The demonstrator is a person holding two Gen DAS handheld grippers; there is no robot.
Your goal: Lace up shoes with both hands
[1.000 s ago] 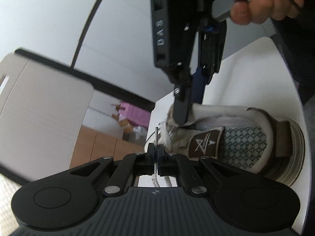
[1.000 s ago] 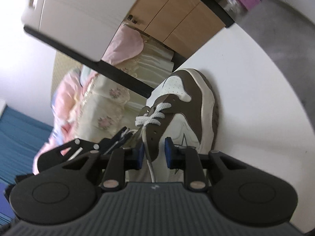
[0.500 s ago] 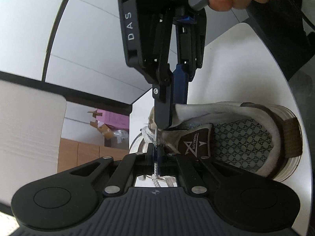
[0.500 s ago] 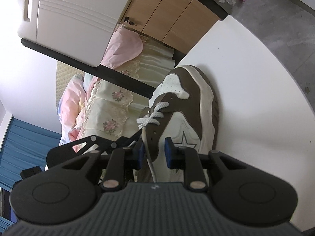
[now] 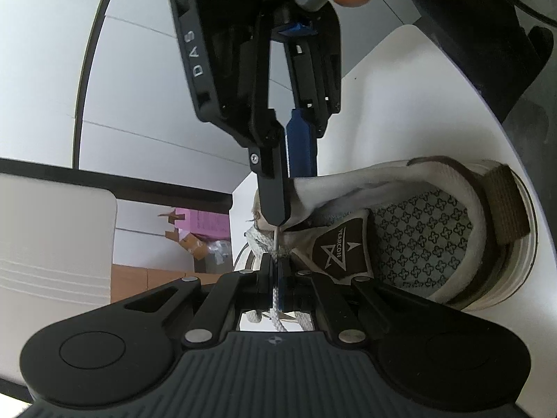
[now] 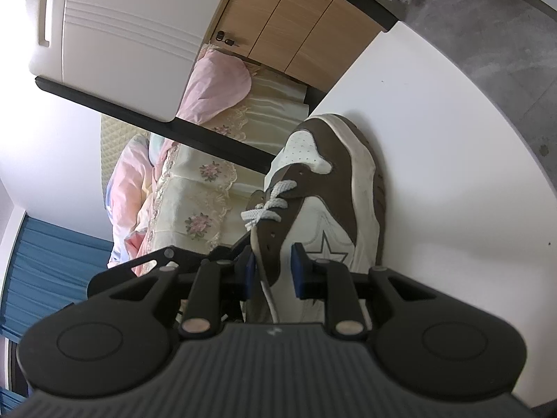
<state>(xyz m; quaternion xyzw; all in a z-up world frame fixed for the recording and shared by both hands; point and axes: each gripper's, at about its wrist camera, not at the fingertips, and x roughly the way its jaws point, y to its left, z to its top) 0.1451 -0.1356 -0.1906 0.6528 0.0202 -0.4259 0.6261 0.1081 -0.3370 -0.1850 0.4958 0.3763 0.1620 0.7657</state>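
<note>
Only the bottom rows of the brown-and-white leather sneaker are laced, upper eyelets empty. Left gripper jaws pinch the white woven lace; right gripper jaws clamp the eyelet flap.

Left wrist view rolled: shoe now sits more level at right of frame, right gripper shifted from upper right toward top centre, lace tip under it.
</note>
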